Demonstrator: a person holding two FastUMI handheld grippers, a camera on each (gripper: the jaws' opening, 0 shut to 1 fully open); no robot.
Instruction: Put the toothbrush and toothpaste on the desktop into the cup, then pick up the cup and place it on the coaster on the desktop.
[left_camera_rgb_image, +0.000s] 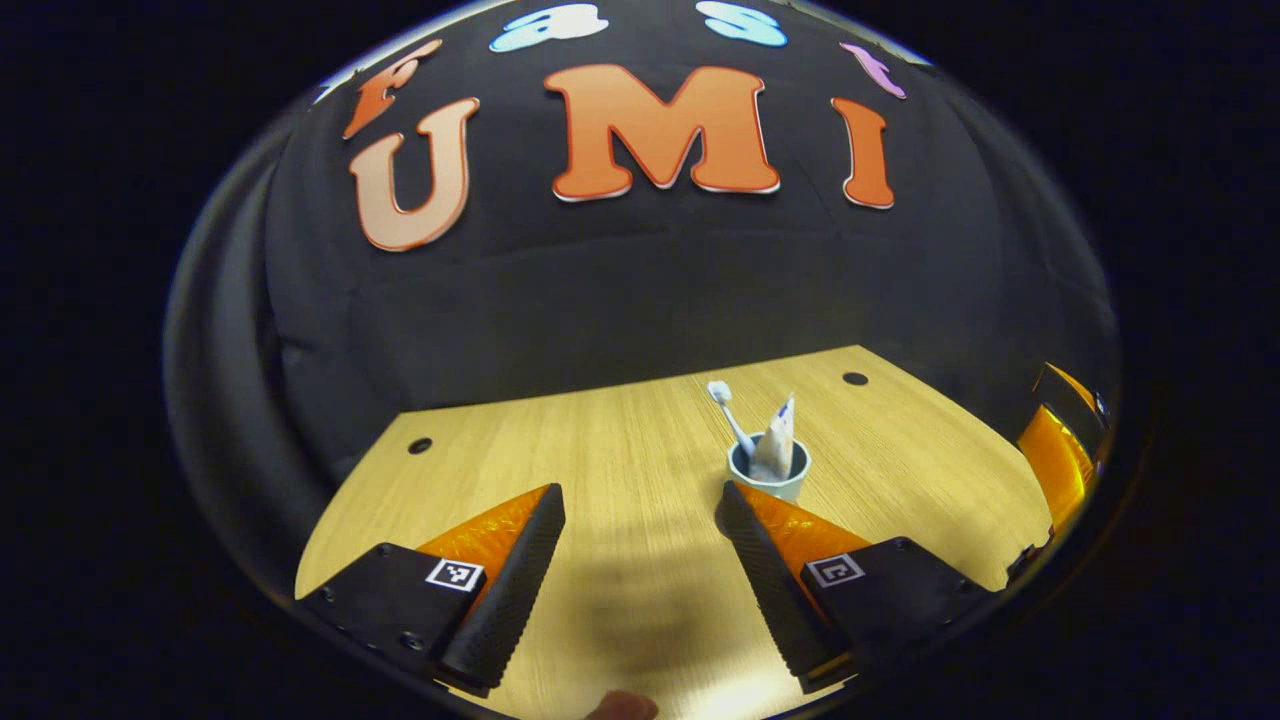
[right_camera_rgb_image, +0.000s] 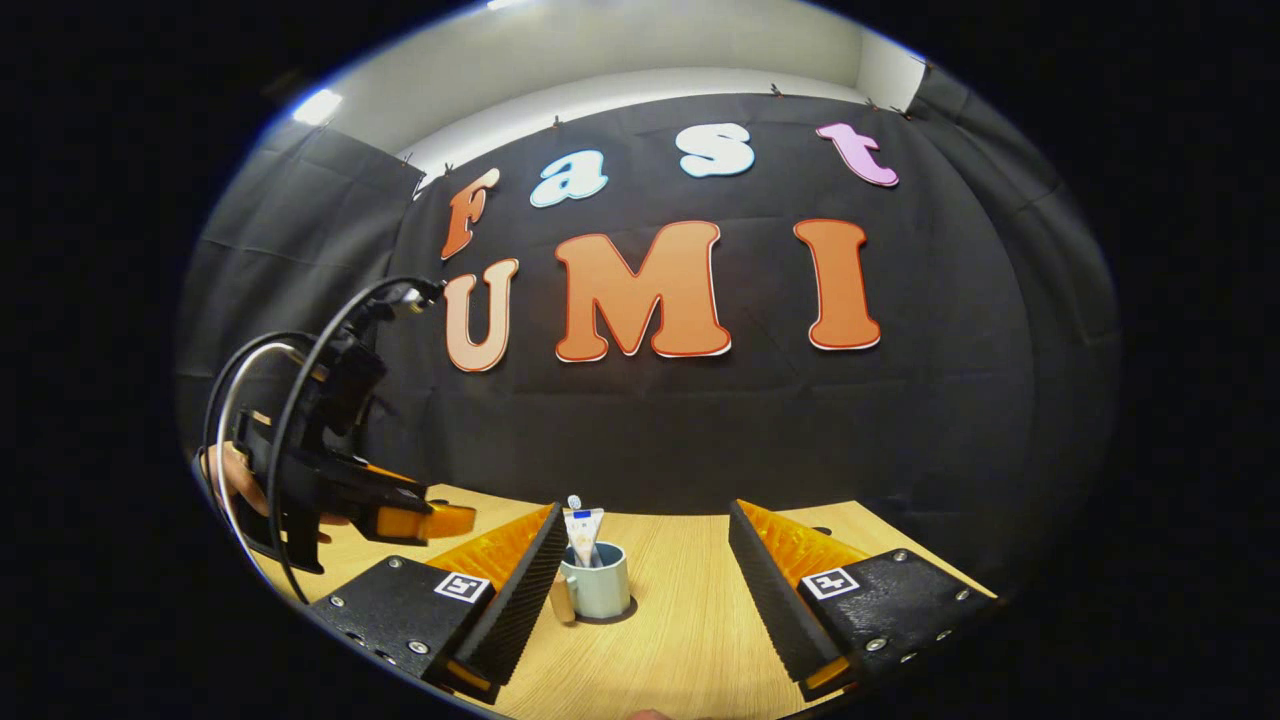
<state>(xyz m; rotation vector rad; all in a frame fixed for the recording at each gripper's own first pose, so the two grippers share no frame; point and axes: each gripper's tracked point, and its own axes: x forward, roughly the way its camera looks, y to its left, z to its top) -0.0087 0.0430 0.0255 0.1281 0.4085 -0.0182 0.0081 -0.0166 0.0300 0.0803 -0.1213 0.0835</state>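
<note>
On the wooden table (left_camera_rgb_image: 620, 450), left gripper view: one pale cup (left_camera_rgb_image: 768, 472) stands just beyond the left claw (left_camera_rgb_image: 640, 505), near its right finger, holding one toothbrush (left_camera_rgb_image: 727, 405) and one toothpaste tube (left_camera_rgb_image: 776, 446), both upright. The claw is spread wide with nothing between its fingers. At the right edge an orange part of the other claw (left_camera_rgb_image: 1055, 465) shows.

Right gripper view: the same cup (right_camera_rgb_image: 598, 583), one toothbrush (right_camera_rgb_image: 574, 502) and one tube (right_camera_rgb_image: 584, 535) inside, sits near the left finger of the right claw (right_camera_rgb_image: 643, 520), gaping wide and empty. A coaster cannot be made out. Farther left, a hand (right_camera_rgb_image: 232, 478) carries the other claw (right_camera_rgb_image: 425, 520); its opening cannot be told from here.
</note>
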